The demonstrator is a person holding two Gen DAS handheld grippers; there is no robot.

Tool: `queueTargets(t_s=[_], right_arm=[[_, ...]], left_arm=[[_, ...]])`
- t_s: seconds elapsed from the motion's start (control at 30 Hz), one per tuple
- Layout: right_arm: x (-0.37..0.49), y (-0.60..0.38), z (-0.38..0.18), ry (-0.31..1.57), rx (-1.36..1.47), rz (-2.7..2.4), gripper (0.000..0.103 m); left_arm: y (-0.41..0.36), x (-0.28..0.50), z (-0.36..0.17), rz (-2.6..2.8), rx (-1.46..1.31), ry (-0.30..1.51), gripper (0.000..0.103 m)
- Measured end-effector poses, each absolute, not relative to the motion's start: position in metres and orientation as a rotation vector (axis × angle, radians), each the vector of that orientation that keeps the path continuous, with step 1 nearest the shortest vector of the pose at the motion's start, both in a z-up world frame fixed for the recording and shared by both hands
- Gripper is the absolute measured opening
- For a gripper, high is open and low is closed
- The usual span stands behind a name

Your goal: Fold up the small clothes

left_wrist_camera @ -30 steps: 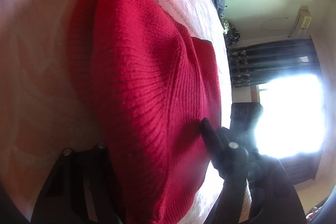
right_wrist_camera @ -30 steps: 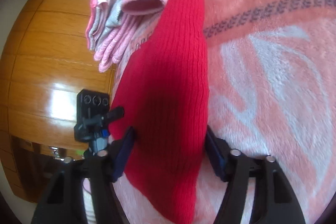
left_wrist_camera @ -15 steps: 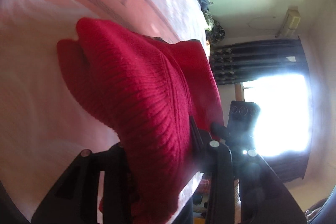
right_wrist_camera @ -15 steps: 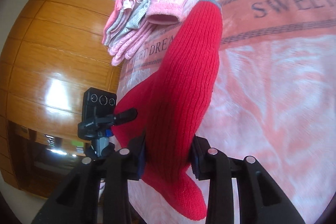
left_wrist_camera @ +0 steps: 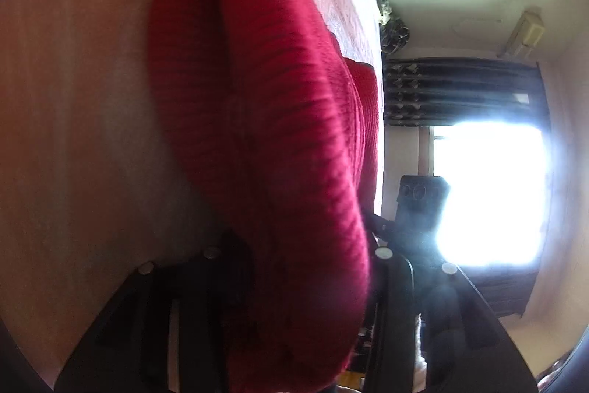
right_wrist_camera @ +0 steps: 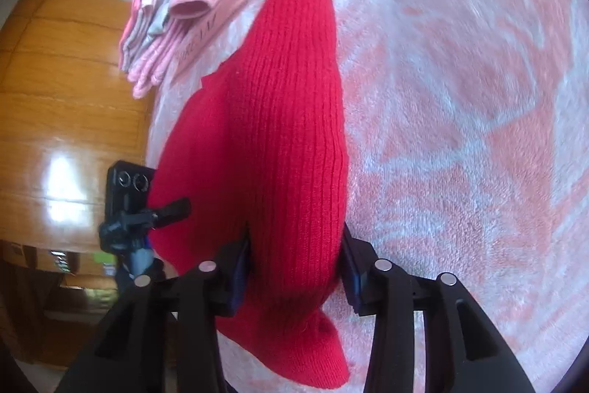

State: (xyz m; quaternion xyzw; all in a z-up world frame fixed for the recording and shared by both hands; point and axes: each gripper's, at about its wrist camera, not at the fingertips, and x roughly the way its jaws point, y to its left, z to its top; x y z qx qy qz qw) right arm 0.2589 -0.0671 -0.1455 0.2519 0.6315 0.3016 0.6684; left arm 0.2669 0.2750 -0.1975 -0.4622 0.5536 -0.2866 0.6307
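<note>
Folding is judged barely begun: the red knitted garment (right_wrist_camera: 279, 135) is gripped at one end by the right claw (right_wrist_camera: 294, 267) and at another by the left claw (left_wrist_camera: 305, 267), partly lifted near the bed's (right_wrist_camera: 460, 98) edge, unfolded; pink clothes (right_wrist_camera: 176, 10) are piled farther along.

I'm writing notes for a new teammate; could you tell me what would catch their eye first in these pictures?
A bright red knit garment fills the middle of both views, clamped in the right hand-held gripper and the left hand-held gripper, over a pink plush blanket. Beyond it lies a pile of pink clothes, and in the left view a glaring window.
</note>
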Motion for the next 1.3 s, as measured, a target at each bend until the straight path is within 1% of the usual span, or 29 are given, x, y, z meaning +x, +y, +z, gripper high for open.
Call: queueTargets(t_s=[0.03,0.07,0.1,0.13,0.17,0.2,0.3,0.4,0.6,0.63,0.7,0.73,0.77,0.8,0.97,1.13,1.2,1.3], right_arm=[[0.258,-0.068,-0.144,1.409,0.566,0.691,0.045],[0.255,-0.069,-0.140,1.395,0.558,0.695,0.049],[0.252,-0.072,-0.136,1.387,0.548,0.697,0.050],[0.246,-0.074,-0.130,1.380,0.532,0.711,0.054],[0.243,-0.071,-0.127,1.378,0.520,0.724,0.058],[0.240,-0.070,-0.125,1.378,0.508,0.735,0.059],[0.221,-0.078,-0.121,1.384,0.490,0.775,0.059],[0.206,-0.076,-0.122,1.386,0.452,0.782,0.059],[0.198,-0.060,-0.135,1.390,0.418,0.769,0.059],[0.196,-0.058,-0.138,1.393,0.413,0.770,0.057],[0.194,-0.055,-0.141,1.400,0.409,0.762,0.043],[0.193,-0.055,-0.142,1.408,0.422,0.769,0.025],[0.193,-0.056,-0.142,1.416,0.446,0.787,0.019],[0.193,-0.059,-0.139,1.414,0.469,0.796,0.018],[0.181,-0.079,-0.117,1.393,0.485,0.780,0.015],[0.179,-0.062,-0.132,1.429,0.375,0.715,0.015],[0.177,-0.060,-0.139,1.427,0.359,0.694,0.015],[0.175,-0.060,-0.147,1.408,0.359,0.670,0.015]], left_arm=[[0.275,0.266,-0.197,-0.655,-1.055,1.260,0.040],[0.274,0.266,-0.194,-0.654,-1.036,1.255,0.041],[0.276,0.265,-0.190,-0.652,-1.018,1.251,0.043],[0.276,0.261,-0.183,-0.639,-0.984,1.245,0.045],[0.275,0.259,-0.178,-0.633,-0.960,1.242,0.051],[0.274,0.254,-0.172,-0.630,-0.932,1.237,0.055],[0.268,0.233,-0.154,-0.600,-0.801,1.220,0.059],[0.270,0.217,-0.149,-0.556,-0.749,1.212,0.059],[0.276,0.202,-0.152,-0.530,-0.766,1.202,0.060],[0.275,0.207,-0.152,-0.511,-0.752,1.207,0.060],[0.274,0.213,-0.156,-0.494,-0.715,1.244,0.060],[0.272,0.217,-0.157,-0.482,-0.708,1.248,0.059],[0.270,0.222,-0.156,-0.470,-0.693,1.255,0.055],[0.268,0.226,-0.155,-0.456,-0.672,1.267,0.053],[0.256,0.223,-0.151,-0.435,-0.607,1.292,0.053],[0.259,0.227,-0.155,-0.427,-0.597,1.287,0.053],[0.264,0.221,-0.154,-0.425,-0.587,1.279,0.051],[0.269,0.211,-0.153,-0.428,-0.562,1.266,0.051]])
